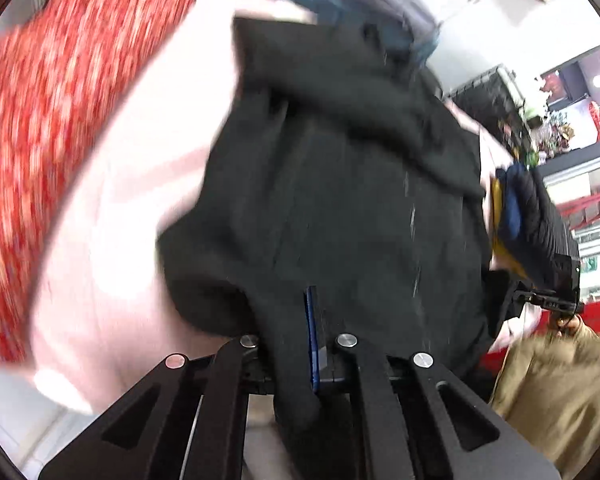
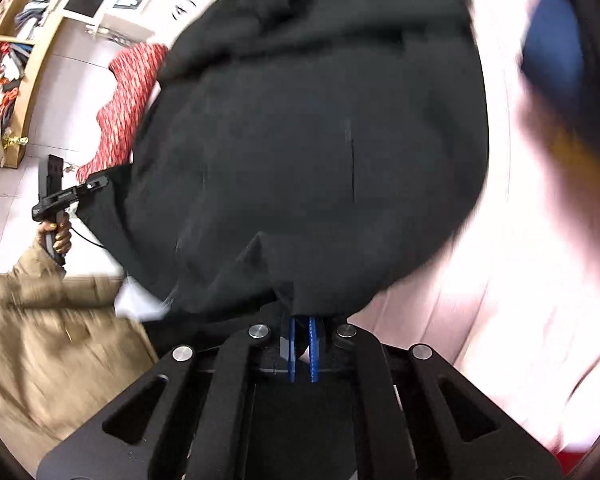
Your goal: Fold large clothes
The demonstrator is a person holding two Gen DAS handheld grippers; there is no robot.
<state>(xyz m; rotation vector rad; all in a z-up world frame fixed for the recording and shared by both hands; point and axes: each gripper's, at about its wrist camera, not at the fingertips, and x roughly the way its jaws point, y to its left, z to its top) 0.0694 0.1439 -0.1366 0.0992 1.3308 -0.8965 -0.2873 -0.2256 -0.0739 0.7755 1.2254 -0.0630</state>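
A large black garment (image 1: 332,184) hangs over a pink sheet (image 1: 112,216) and fills both views. In the left wrist view my left gripper (image 1: 314,320) is shut on a fold of it, and cloth drapes over the fingers so that only one blue pad (image 1: 311,340) shows. My right gripper (image 2: 302,326) is shut on another edge of the black garment (image 2: 308,140), its blue pads (image 2: 313,348) close together. Each view shows the other gripper pinching its corner: the right gripper (image 1: 508,292) and the left gripper (image 2: 100,182), which a hand (image 2: 56,236) holds.
A red patterned cloth (image 1: 40,128) lies on the pink sheet beside the garment. A folded dark blue and yellow piece (image 1: 516,216) sits at its other side. A tan sleeve (image 2: 48,332) is near the camera. Shelves with clutter (image 2: 8,68) stand beyond the white floor.
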